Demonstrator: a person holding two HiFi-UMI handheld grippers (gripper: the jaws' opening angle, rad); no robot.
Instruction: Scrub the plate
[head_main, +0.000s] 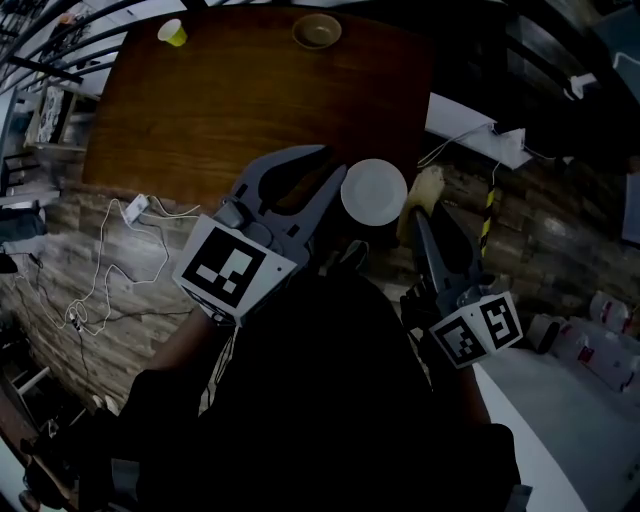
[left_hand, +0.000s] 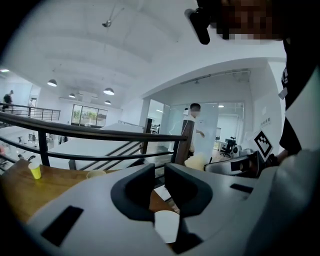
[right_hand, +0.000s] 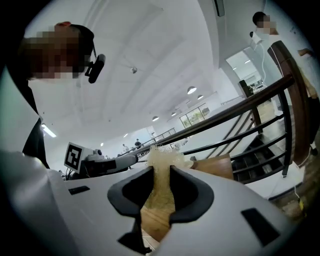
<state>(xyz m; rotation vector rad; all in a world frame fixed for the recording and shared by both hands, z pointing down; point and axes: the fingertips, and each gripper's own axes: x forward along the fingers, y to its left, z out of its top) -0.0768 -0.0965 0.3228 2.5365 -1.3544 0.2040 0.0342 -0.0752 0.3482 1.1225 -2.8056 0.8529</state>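
The round white plate (head_main: 373, 192) lies at the near edge of the brown table (head_main: 250, 100). My left gripper (head_main: 333, 165) hovers just left of it, jaws together with nothing between them. In the left gripper view the left gripper (left_hand: 160, 182) shows only a thin slit, and the plate (left_hand: 166, 225) appears low behind the jaws. My right gripper (head_main: 418, 215) is just right of the plate, shut on a pale yellow sponge (head_main: 421, 192). In the right gripper view the sponge (right_hand: 162, 172) fills the gap of the right gripper (right_hand: 162, 182) and sticks out past the tips.
A yellow cup (head_main: 172, 32) and a tan bowl (head_main: 317, 31) stand at the table's far edge. White cables (head_main: 110, 250) trail over the stone-pattern floor at left. A dark railing (left_hand: 100, 134) runs behind the table. A person (left_hand: 195, 120) stands far off.
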